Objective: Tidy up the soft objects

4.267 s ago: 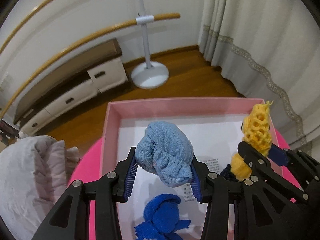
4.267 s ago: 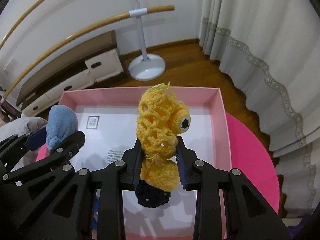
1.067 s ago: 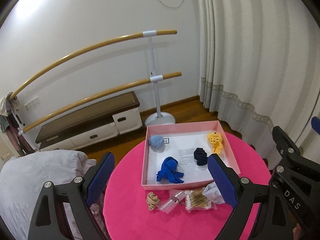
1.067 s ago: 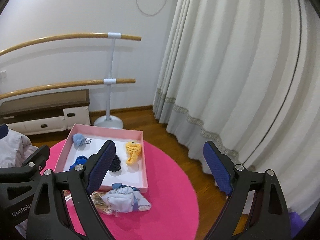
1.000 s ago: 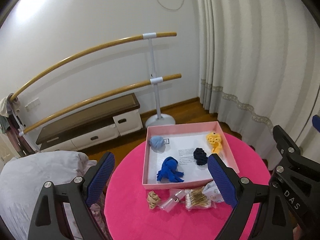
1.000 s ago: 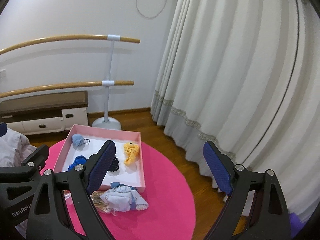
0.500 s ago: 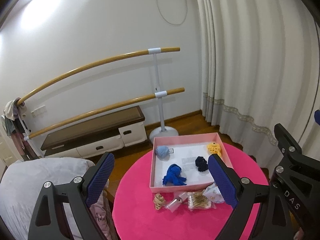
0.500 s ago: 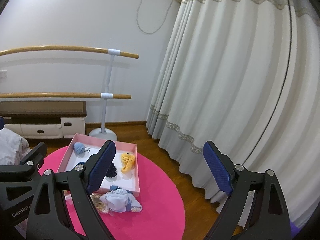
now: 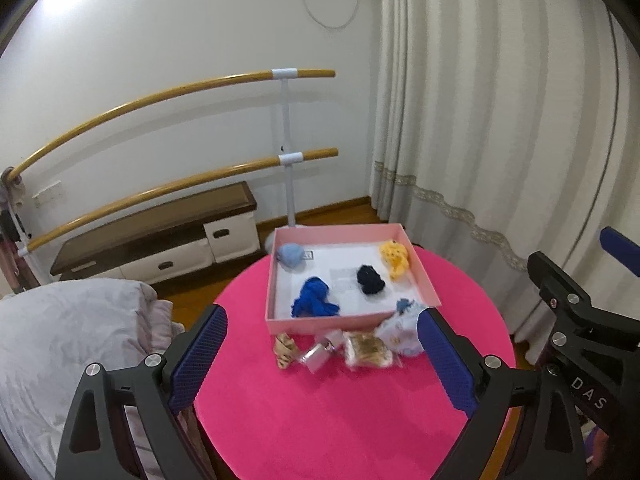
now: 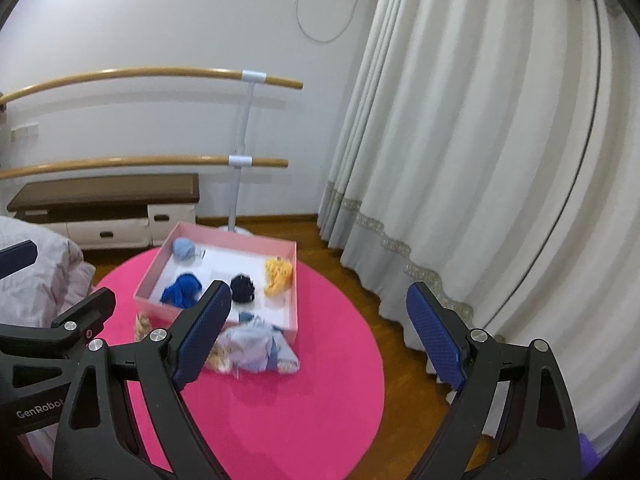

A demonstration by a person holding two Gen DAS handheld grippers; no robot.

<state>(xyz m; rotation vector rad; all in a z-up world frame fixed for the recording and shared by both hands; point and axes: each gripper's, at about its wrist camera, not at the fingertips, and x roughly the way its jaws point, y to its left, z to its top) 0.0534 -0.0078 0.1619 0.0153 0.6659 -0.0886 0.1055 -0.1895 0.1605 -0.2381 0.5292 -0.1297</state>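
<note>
A pink box (image 9: 423, 276) (image 10: 295, 280) stands on the round pink table (image 9: 340, 412) (image 10: 280, 408). In it lie a light blue soft ball (image 9: 291, 255) (image 10: 183, 247), a dark blue knitted toy (image 9: 314, 298) (image 10: 182, 289), a black soft piece (image 9: 370, 279) (image 10: 242, 287) and a yellow crocheted toy (image 9: 395, 259) (image 10: 277, 274). My left gripper (image 9: 320, 356) and right gripper (image 10: 320, 336) are wide open and empty, held high and well back from the table.
In front of the box lie a pale blue cloth bundle (image 9: 400, 330) (image 10: 258, 344), a bag of cotton swabs (image 9: 366, 350), a small clear packet (image 9: 318, 354) and a tan piece (image 9: 285, 350). A grey bed (image 9: 60, 344) is left, curtains (image 9: 500, 120) right, ballet barres (image 9: 180, 88) and a low cabinet (image 9: 160, 236) behind.
4.3 s ago each gripper held a toy over the box; both toys now lie in it. Both grippers are open and have drawn back; over the last half second the views tilted slightly down.
</note>
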